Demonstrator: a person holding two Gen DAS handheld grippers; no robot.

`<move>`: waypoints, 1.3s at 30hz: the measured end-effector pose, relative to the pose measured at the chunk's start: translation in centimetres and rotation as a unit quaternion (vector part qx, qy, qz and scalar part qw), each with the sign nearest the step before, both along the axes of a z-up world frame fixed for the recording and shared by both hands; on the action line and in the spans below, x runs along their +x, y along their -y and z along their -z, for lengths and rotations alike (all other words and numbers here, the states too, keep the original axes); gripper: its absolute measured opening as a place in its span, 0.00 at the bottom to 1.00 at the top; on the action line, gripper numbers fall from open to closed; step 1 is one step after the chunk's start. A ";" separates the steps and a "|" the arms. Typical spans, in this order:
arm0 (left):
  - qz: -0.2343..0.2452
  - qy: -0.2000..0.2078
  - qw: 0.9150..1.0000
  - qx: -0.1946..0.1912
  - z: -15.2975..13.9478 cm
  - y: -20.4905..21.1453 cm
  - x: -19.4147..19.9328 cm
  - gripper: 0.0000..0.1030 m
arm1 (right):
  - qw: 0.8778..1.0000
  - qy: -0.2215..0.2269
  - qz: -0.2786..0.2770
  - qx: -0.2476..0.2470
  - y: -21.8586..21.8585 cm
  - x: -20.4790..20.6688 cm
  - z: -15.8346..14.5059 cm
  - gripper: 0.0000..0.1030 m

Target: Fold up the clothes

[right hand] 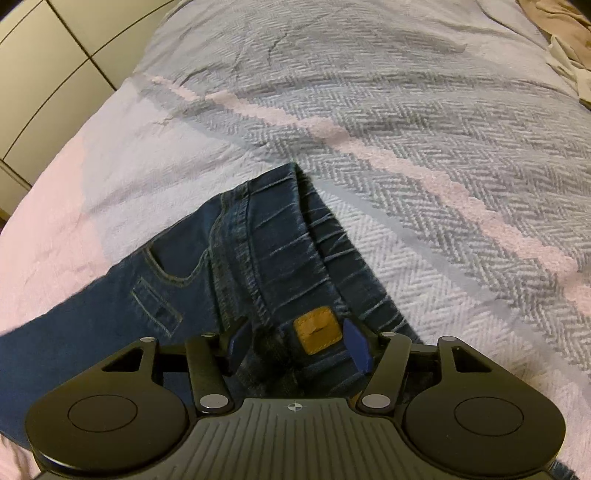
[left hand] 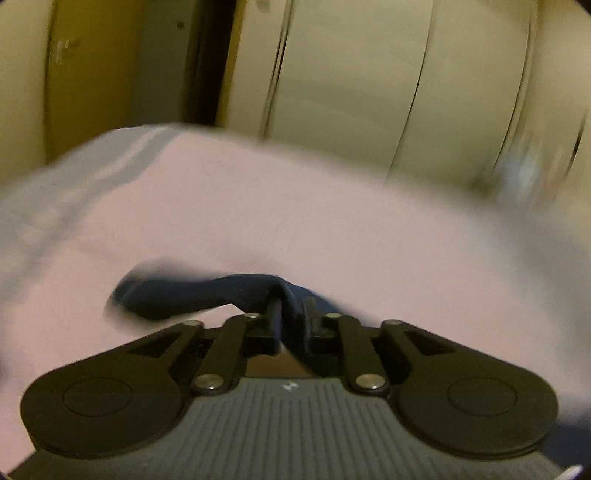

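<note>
Dark blue jeans (right hand: 236, 258) lie on the bed, waistband end toward my right gripper, with a tan leather patch (right hand: 317, 329) and a back pocket showing. My right gripper (right hand: 299, 343) is open, its blue-padded fingers on either side of the waistband at the patch. In the blurred left wrist view my left gripper (left hand: 291, 314) is shut on a fold of the jeans' dark blue cloth (left hand: 207, 291), held a little above the pale pink bedcover (left hand: 295, 206).
The bed has a grey and white herringbone blanket (right hand: 424, 147) with pink stripes. Beige clothes (right hand: 565, 33) lie at its far right corner. Cream wardrobe doors (left hand: 351, 74) stand beyond the bed; more panels (right hand: 40, 74) are on the left.
</note>
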State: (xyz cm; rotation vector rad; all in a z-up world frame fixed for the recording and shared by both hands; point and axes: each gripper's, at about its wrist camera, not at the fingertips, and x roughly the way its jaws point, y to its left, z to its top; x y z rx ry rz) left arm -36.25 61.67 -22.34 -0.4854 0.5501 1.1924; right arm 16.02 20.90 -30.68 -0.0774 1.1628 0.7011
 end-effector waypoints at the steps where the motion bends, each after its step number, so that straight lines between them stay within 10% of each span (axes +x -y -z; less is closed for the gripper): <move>1: -0.015 -0.048 0.999 -0.020 1.7 0.1 -1.2 0.13 | 1.000 0.002 -0.002 -0.002 0.0 -0.2 -0.1 0.57; 4: -0.094 -0.062 0.989 -0.093 6.2 1.3 -6.0 0.14 | 1.000 0.004 -0.014 -0.005 0.2 -1.2 -0.6 0.57; 11: -0.196 0.156 0.957 -0.144 7.6 7.6 -13.6 0.18 | 1.000 0.015 -0.023 -0.012 2.0 -3.1 -1.9 0.57; 17: -0.090 0.132 0.977 -0.140 6.5 12.8 -9.5 0.18 | 0.997 0.049 -0.060 -0.021 2.9 -5.5 -2.6 0.57; 21: -0.007 0.063 0.986 -0.154 7.3 17.4 -5.7 0.18 | 0.976 0.117 -0.137 -0.119 3.4 -8.4 -0.5 0.57; 29: 0.093 0.066 0.973 -0.203 7.1 24.2 -1.8 0.18 | 0.969 0.173 -0.122 -0.127 9.0 -10.5 -2.8 0.57; 39: 0.144 0.058 0.953 -0.261 7.0 29.1 4.7 0.18 | 0.981 0.096 -0.100 -0.136 15.3 -9.9 -3.3 0.57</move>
